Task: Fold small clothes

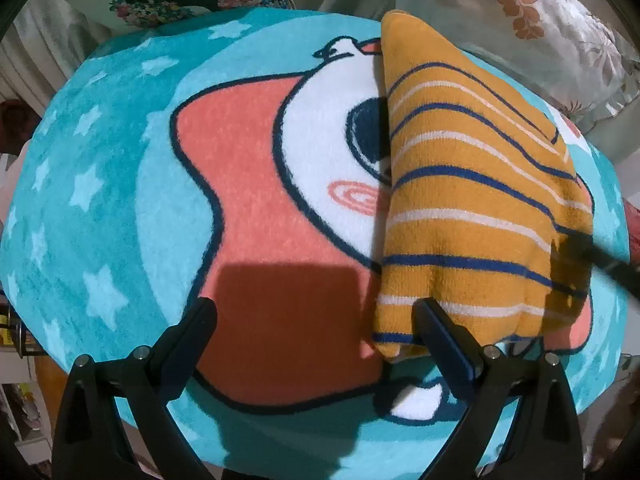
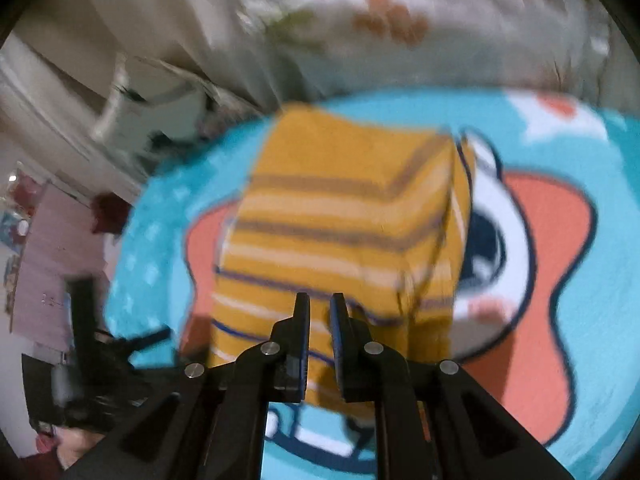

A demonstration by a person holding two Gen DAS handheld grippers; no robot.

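A small mustard-yellow garment with navy and white stripes [image 1: 472, 200] lies folded on a turquoise cartoon mat [image 1: 100, 200]. My left gripper [image 1: 316, 312] is open and empty just above the mat, its right finger [image 1: 444, 340] at the garment's near left corner. In the blurred right wrist view the garment [image 2: 340, 216] lies straight ahead. My right gripper [image 2: 320, 304] has its jaws nearly together over the garment's near edge, with a narrow gap and nothing visibly between them. Its dark tip shows at the right in the left wrist view [image 1: 600, 256].
The mat [image 2: 592, 240] has a coral star shape [image 1: 256, 200] and a white cartoon face. Floral cushions [image 1: 560, 32] and pale curtains stand behind it. The left gripper [image 2: 96, 360] and furniture show at the left in the right wrist view.
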